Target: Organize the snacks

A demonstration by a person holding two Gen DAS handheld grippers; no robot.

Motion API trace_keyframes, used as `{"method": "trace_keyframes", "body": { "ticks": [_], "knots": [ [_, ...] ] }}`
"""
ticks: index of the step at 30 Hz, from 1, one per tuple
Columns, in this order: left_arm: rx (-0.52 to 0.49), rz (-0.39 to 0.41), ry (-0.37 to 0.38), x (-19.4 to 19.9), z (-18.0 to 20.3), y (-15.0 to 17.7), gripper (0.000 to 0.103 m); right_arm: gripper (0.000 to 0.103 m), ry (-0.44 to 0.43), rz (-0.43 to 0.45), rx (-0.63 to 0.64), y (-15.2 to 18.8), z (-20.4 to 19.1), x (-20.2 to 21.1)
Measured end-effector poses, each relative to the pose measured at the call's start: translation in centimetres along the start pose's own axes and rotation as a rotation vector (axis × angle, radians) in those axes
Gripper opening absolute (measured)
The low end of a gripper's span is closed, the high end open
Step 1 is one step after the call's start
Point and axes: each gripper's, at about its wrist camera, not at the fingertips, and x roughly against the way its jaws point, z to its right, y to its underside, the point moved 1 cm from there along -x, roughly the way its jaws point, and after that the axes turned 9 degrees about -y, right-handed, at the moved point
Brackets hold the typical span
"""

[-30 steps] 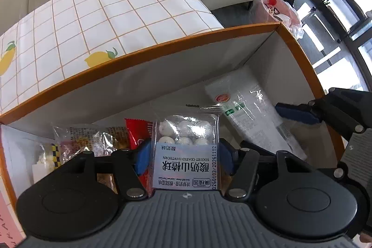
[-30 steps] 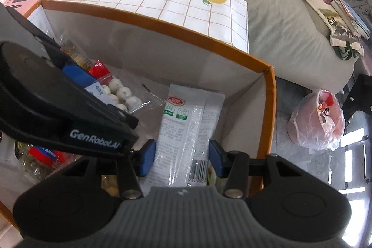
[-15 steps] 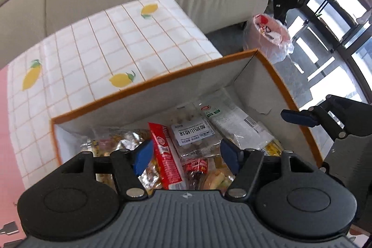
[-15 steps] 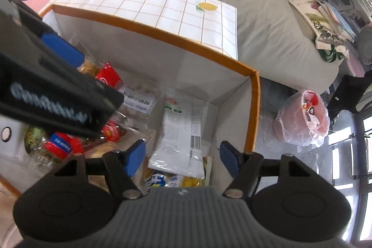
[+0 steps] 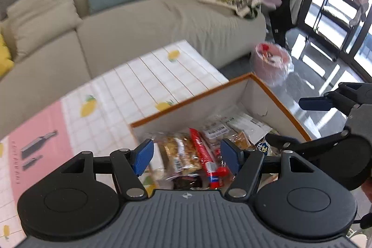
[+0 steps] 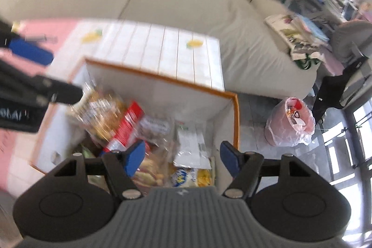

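Both hand-held grippers hang above an orange-rimmed box (image 5: 276, 94) packed with snacks. The left hand-held gripper (image 5: 187, 155) has its blue fingers spread wide with nothing between them; the right hand-held gripper (image 6: 182, 158) is likewise spread and empty. In the box, a red packet (image 5: 203, 150) lies beside a clear bag of what seems to be golden biscuits (image 5: 179, 150), blurred. The box sits at the right of the lemon-print surface (image 5: 144, 78), near a beige sofa (image 5: 130, 29).
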Motion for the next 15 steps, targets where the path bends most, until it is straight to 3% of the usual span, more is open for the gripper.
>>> {"method": "trace_keyframes", "body": {
  "ticks": [8, 15],
  "knots": [
    [0.067, 0.18, -0.058, 7.4, -3.0, 4.3, 0.077, 0.075, -0.023, 0.233, -0.089, 1.5, -4.8, 7.2],
    [0.146, 0.309, -0.129, 10.8, -5.1, 9.5, 0.077, 0.084, 0.006, 0.396, -0.141, 5.6, -9.7, 10.9]
  ]
}}
